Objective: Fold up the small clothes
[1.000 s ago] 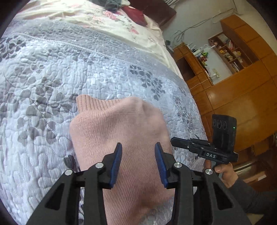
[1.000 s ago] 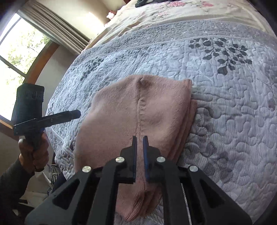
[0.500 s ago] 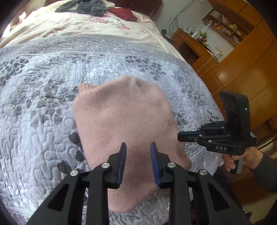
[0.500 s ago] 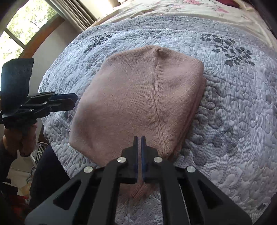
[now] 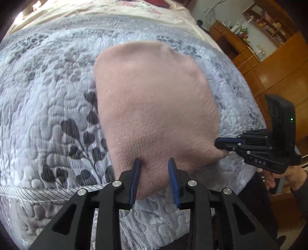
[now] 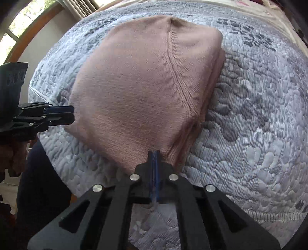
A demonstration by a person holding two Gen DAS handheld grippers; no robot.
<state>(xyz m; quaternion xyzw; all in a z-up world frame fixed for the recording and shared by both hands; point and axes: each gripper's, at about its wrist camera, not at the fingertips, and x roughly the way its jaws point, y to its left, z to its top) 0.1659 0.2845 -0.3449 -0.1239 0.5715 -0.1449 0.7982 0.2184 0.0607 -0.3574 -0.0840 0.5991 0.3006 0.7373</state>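
A dusty-pink knitted garment point(image 6: 146, 80), plain in colour with a raised seam line, lies on a pale grey-blue quilted bedspread point(image 6: 250, 119) stitched with pebble shapes and printed with dark grey leaf sprigs. Beyond it a cream sheet with pink flowers point(image 5: 107, 9) shows. The black plastic left gripper point(image 5: 154, 163) has blue pads. The cabinets point(image 5: 273, 77) are orange-brown wood.

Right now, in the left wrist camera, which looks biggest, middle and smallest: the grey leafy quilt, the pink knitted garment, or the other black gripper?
1. Grey leafy quilt
2. Pink knitted garment
3. Right gripper
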